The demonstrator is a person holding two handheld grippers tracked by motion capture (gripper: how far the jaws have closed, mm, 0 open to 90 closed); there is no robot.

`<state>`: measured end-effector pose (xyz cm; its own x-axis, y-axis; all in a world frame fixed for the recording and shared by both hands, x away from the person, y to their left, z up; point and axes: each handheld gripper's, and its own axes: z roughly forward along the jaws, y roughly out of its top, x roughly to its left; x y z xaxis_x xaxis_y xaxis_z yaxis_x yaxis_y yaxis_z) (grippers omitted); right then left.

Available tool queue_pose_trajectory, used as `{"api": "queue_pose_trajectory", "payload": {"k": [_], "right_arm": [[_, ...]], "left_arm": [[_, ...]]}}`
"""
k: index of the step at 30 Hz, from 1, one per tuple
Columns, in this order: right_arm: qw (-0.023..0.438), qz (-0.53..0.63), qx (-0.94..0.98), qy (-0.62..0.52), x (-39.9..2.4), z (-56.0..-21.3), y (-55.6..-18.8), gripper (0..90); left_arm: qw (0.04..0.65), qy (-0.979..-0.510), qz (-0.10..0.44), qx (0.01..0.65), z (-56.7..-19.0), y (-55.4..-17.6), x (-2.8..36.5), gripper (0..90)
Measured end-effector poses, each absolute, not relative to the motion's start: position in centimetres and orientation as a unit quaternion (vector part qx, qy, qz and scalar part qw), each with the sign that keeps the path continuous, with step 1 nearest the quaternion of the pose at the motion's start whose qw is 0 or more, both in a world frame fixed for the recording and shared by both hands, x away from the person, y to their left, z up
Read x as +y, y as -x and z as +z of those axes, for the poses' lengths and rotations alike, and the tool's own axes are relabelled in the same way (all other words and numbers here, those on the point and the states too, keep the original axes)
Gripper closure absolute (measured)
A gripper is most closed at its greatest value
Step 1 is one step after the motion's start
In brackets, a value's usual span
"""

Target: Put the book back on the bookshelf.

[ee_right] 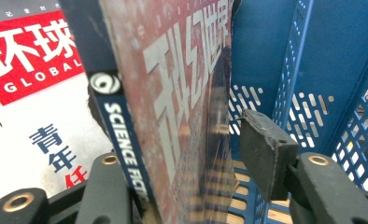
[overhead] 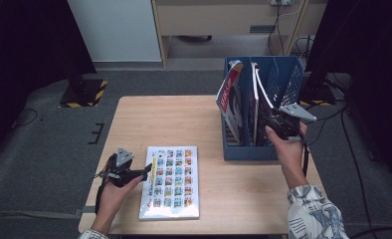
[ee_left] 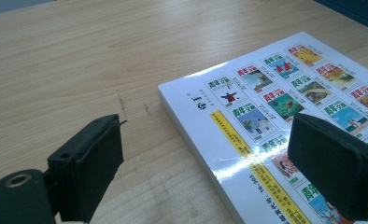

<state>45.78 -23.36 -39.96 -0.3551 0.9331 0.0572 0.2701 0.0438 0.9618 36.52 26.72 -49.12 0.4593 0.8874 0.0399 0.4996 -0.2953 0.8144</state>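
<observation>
Two grippers: the right gripper (overhead: 273,121), jaws parted, straddles a magazine (ee_right: 182,107) in the blue rack (overhead: 251,149); the left gripper (overhead: 145,172), wide open, sits at the book's (overhead: 171,181) nine o'clock.

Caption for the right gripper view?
Right gripper jaws open around a magazine standing in the blue file rack.

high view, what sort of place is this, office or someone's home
Probably an office or lab set up for recording, not a home: a bare wooden table on grey carpet, a blue file rack holding magazines, cables trailing across the floor, and a yellow-and-black striped stand base.
</observation>
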Motion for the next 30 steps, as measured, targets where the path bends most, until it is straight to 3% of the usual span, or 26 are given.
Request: {"api": "queue_pose_trajectory", "payload": {"k": [30], "right_arm": [[0.319, 0.505, 0.657, -0.46, -22.3, -40.4, -44.9, 17.3]], "left_arm": [[0.383, -0.764, 0.254, 0.454, -49.1, -36.5, 26.7, 9.9]]}}
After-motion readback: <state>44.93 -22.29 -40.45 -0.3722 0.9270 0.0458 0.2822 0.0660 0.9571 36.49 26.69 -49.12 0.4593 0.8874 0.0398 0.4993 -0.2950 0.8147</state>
